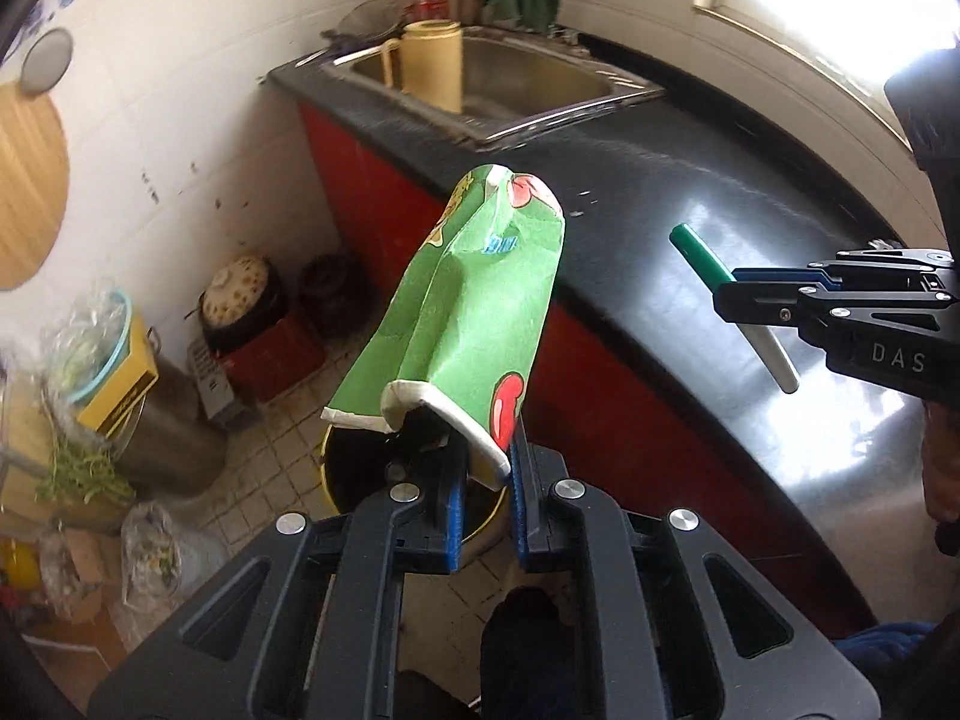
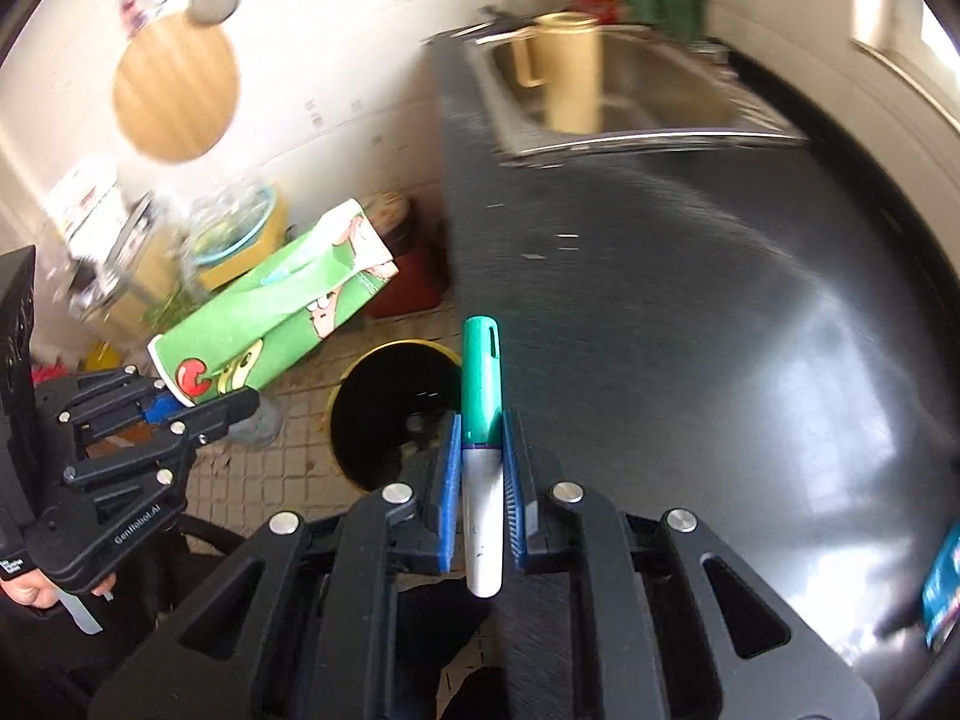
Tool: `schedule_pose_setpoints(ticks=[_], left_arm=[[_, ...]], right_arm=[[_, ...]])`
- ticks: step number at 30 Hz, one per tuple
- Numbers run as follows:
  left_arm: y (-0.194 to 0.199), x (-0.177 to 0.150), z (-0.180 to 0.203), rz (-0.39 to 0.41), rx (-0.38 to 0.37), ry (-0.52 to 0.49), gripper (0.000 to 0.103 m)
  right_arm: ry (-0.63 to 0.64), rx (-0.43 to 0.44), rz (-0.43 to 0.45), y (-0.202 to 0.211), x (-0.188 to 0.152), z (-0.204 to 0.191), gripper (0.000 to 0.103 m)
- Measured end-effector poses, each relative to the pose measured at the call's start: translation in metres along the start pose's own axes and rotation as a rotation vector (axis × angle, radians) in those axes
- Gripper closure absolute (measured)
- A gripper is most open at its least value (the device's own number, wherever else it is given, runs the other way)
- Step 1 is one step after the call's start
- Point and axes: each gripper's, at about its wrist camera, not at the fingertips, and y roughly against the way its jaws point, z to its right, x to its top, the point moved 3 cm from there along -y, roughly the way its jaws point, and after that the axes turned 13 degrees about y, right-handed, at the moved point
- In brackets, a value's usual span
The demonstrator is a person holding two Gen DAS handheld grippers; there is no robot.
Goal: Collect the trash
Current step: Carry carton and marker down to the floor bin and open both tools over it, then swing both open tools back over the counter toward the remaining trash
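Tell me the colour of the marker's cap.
Green cap on a white marker barrel, clearest in the right wrist view.

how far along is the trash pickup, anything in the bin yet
Both pieces are picked up, neither dropped yet. The left gripper holds the crushed green cup by its rim, above the bin on the floor. The right gripper clamps a green-capped marker. Whether the dark bin holds anything is unclear. Left: release both into it.
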Motion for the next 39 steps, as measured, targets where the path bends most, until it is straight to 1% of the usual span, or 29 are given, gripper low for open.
schedule_pose_setpoints(ticks=[2,4,6,8,12,17,20,25,26,27,28,29,30,31,32,33,35,36,38,39], left_arm=[[-0.008,-0.009,-0.024,-0.023,0.038,0.047,0.092],[-0.02,-0.018,-0.044,-0.052,0.061,0.095,0.092],[-0.033,-0.028,-0.06,-0.081,0.065,0.141,0.092],[-0.054,-0.035,-0.071,-0.117,0.073,0.164,0.092],[-0.091,-0.039,-0.084,-0.171,0.058,0.216,0.092],[-0.124,-0.041,-0.094,-0.222,0.052,0.22,0.092],[-0.137,-0.042,-0.098,-0.248,0.039,0.211,0.091],[-0.148,-0.04,-0.103,-0.249,0.024,0.205,0.091],[-0.15,-0.039,-0.104,-0.247,0.025,0.204,0.09],[-0.152,-0.039,-0.105,-0.252,0.024,0.204,0.088],[-0.156,-0.038,-0.107,-0.256,0.027,0.203,0.082],[-0.159,-0.039,-0.108,-0.261,0.034,0.202,0.072],[-0.16,-0.039,-0.108,-0.263,0.037,0.201,0.065],[-0.16,-0.038,-0.108,-0.26,0.041,0.2,0.053],[-0.16,-0.038,-0.109,-0.254,0.039,0.202,0.047],[-0.157,-0.037,-0.109,-0.248,0.033,0.204,0.045],[-0.153,-0.035,-0.108,-0.243,0.026,0.2,0.034],[-0.149,-0.034,-0.106,-0.239,0.026,0.194,0.032],[-0.134,-0.029,-0.099,-0.216,0.027,0.158,0.019],[-0.124,-0.025,-0.093,-0.198,0.034,0.13,0.015]], right_arm=[[0.03,0.066,-0.032,-0.026,0.013,-0.021,0.089],[0.028,0.119,-0.066,-0.049,0.021,-0.037,0.089],[0.034,0.144,-0.099,-0.072,0.028,-0.048,0.089],[0.03,0.159,-0.133,-0.097,0.035,-0.056,0.089],[0.027,0.162,-0.187,-0.136,0.046,-0.064,0.089],[0.037,0.152,-0.227,-0.168,0.059,-0.062,0.089],[0.042,0.146,-0.231,-0.175,0.063,-0.061,0.089],[0.029,0.145,-0.234,-0.184,0.072,-0.057,0.089],[0.031,0.14,-0.235,-0.186,0.074,-0.057,0.088],[0.032,0.132,-0.24,-0.188,0.075,-0.058,0.086],[0.037,0.123,-0.244,-0.189,0.076,-0.058,0.075],[0.039,0.122,-0.241,-0.188,0.076,-0.058,0.067],[0.041,0.115,-0.23,-0.186,0.077,-0.057,0.049],[0.046,0.106,-0.218,-0.183,0.078,-0.057,0.043],[0.051,0.103,-0.214,-0.181,0.078,-0.058,0.043],[0.052,0.103,-0.216,-0.179,0.078,-0.059,0.043],[0.041,0.105,-0.203,-0.167,0.079,-0.058,0.043],[0.037,0.103,-0.195,-0.161,0.079,-0.057,0.041],[0.021,0.091,-0.154,-0.136,0.08,-0.052,0.033],[0.009,0.086,-0.135,-0.124,0.08,-0.049,0.027]])
